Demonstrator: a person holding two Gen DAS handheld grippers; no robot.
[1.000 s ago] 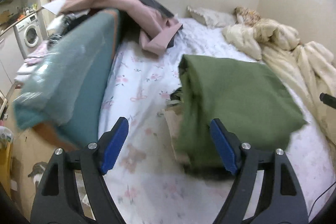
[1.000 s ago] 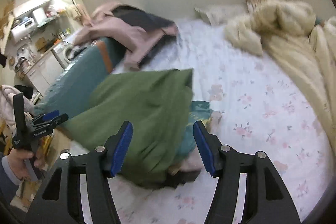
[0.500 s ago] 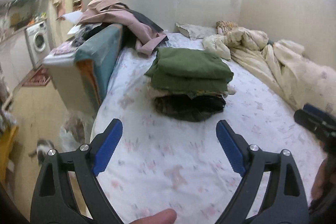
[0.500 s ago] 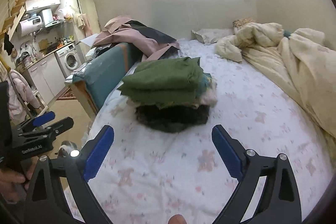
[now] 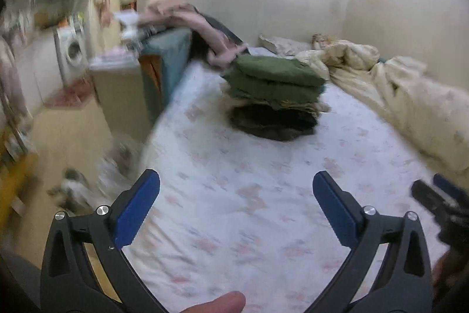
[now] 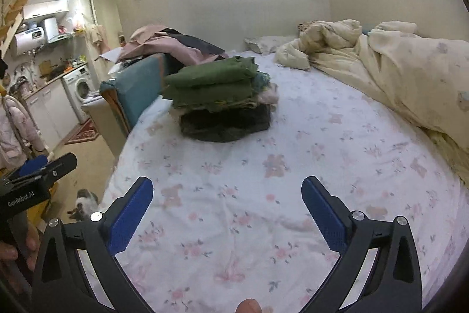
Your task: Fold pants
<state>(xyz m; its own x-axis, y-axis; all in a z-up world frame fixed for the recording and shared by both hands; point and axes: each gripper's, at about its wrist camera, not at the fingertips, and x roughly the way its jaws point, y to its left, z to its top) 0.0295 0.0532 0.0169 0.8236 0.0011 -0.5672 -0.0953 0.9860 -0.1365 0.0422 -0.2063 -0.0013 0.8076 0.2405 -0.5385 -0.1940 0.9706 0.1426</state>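
Folded green pants (image 5: 275, 74) (image 6: 214, 75) lie on top of a stack of folded clothes (image 5: 272, 119) (image 6: 225, 122) at the far side of the floral bed sheet (image 5: 249, 195) (image 6: 278, 181). My left gripper (image 5: 236, 192) is open and empty, well back from the stack, over the near part of the bed. My right gripper (image 6: 227, 195) is open and empty, also well short of the stack. Each gripper shows at the edge of the other's view: the right one (image 5: 439, 201), the left one (image 6: 35, 175).
A cream duvet (image 5: 410, 96) (image 6: 395, 72) is heaped along the right of the bed. A teal-covered headboard piece (image 6: 137, 84) with pink clothes (image 6: 170, 46) stands at the left. A cat (image 6: 83, 201) sits on the floor by the bed's left edge. A washing machine (image 6: 80, 84) stands further left.
Both grippers have pulled back from the green pants, which now rest on the stack. The jaws have opened wider and both views show the whole bed.
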